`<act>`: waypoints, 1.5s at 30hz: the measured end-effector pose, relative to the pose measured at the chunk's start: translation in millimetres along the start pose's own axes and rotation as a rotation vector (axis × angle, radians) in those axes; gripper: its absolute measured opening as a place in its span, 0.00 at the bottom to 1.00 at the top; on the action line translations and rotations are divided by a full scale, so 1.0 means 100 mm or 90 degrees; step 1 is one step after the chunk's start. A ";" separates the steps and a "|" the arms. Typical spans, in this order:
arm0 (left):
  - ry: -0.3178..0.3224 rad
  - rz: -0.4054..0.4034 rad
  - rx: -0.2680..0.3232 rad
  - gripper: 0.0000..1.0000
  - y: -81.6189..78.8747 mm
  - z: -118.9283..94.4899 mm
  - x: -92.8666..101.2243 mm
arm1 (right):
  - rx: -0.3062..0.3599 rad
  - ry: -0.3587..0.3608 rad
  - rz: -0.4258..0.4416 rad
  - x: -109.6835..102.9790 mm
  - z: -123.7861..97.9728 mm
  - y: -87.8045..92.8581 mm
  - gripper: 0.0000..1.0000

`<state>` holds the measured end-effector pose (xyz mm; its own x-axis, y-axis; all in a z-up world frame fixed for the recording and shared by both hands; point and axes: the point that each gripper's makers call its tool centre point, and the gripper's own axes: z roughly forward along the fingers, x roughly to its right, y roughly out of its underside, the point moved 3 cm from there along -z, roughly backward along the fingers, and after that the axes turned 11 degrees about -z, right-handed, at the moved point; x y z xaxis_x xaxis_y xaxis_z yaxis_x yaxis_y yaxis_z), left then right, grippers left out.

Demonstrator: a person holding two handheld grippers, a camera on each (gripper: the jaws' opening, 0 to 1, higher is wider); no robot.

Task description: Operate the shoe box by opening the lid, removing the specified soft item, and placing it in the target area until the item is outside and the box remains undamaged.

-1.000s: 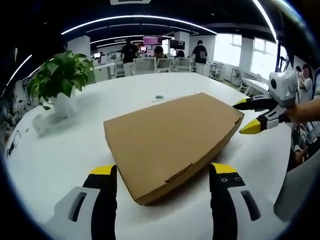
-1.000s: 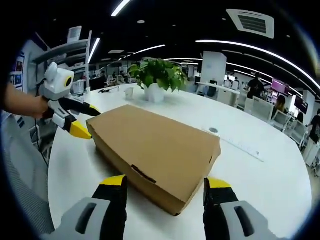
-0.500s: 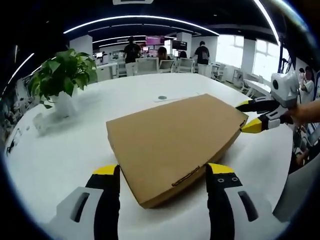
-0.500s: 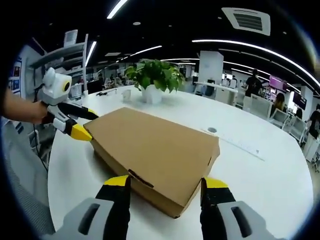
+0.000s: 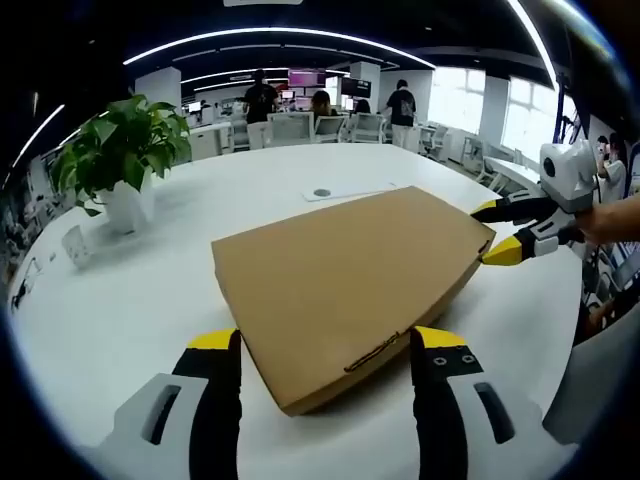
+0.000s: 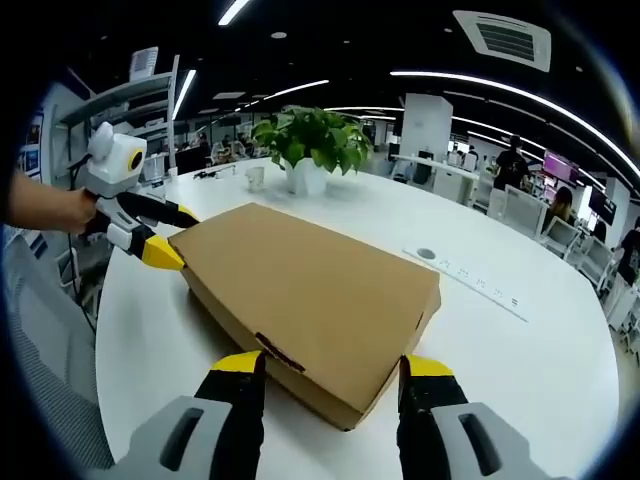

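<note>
In the left gripper view, the left gripper (image 5: pixel 327 355) stood nearest, its two black jaws with yellow tips and grey plastic housings spread wide to either side of the near corner of the shoe box (image 5: pixel 350 275). The jaws were parted wider than that corner, and whether they touched the cardboard could not be told. The box was a flat, closed carton of plain brown cardboard with a matte surface and crisp folded edges, a small tuck-in tab showing on its near side. It lay on the smooth white tabletop (image 5: pixel 130 300), toward the edge nearest the person.

In the right gripper view, the right gripper (image 6: pixel 332 365) likewise straddled another corner of the box, jaws well apart with the cardboard between them, nothing pinched. At the far corner of the box in the left gripper view, the right gripper's yellow tips sat just beside the cardboard, one above the lid edge and one below.

Farther back, near the left edge of the tabletop, a leafy green plant (image 5: pixel 118 150) stood in a white pot. A small round grey disc (image 5: pixel 321 193) was set into the tabletop beyond the box. Past the far edge stood white chairs and several people (image 5: pixel 262 100) in a bright open office.
</note>
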<state>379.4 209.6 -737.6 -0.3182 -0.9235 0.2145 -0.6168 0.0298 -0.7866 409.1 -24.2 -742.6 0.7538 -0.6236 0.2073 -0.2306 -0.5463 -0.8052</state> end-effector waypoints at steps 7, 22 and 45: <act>0.007 0.007 -0.009 0.70 0.00 -0.02 0.00 | -0.009 0.001 -0.002 -0.04 -0.03 0.01 0.49; 0.027 0.023 -0.021 0.70 0.03 -0.09 -0.05 | -0.023 -0.003 -0.005 -0.17 -0.09 0.01 0.45; 0.043 0.038 -0.044 0.70 0.13 -0.29 -0.21 | -0.030 -0.018 -0.019 -0.49 -0.16 -0.03 0.41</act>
<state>356.9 240.6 -735.3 -0.4025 -0.8913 0.2086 -0.6430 0.1130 -0.7575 362.9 -0.5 -741.3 0.7775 -0.5912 0.2143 -0.2365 -0.5907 -0.7714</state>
